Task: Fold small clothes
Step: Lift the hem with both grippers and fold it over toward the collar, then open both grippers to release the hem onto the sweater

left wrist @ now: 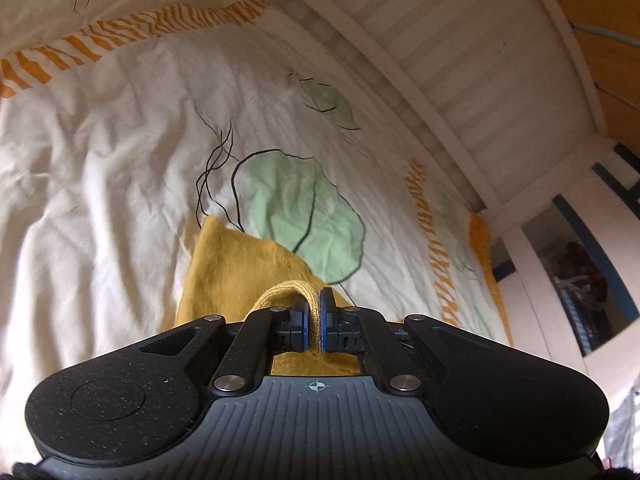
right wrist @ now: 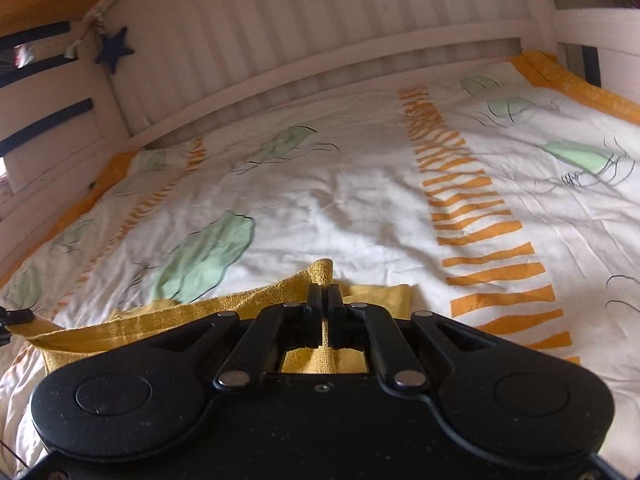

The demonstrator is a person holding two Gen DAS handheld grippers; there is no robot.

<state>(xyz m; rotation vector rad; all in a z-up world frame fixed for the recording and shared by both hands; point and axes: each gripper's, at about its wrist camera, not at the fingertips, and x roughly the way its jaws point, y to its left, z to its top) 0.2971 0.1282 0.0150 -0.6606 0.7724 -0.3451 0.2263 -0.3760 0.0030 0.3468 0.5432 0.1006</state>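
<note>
1. Filling most of both views: white crumpled duvet cover printed with green leaves and orange stripes (left wrist: 120, 152) (right wrist: 340, 200), spread over the bed.
2. Along the upper right of the left view and the top of the right view: white slatted wooden bed frame (left wrist: 460, 52) (right wrist: 300, 28).
3. At lower centre of both views, lying on the duvet: small mustard-yellow knitted garment (left wrist: 236, 264) (right wrist: 132, 322), ribbed edge lifted.
4. Left gripper (left wrist: 315, 316): fingers pinching the ribbed edge.
5. Right gripper (right wrist: 325, 308): fingers pressed together on the garment's edge.
6. Upper left, right view: dark blue star ornament (right wrist: 114, 49).
</note>
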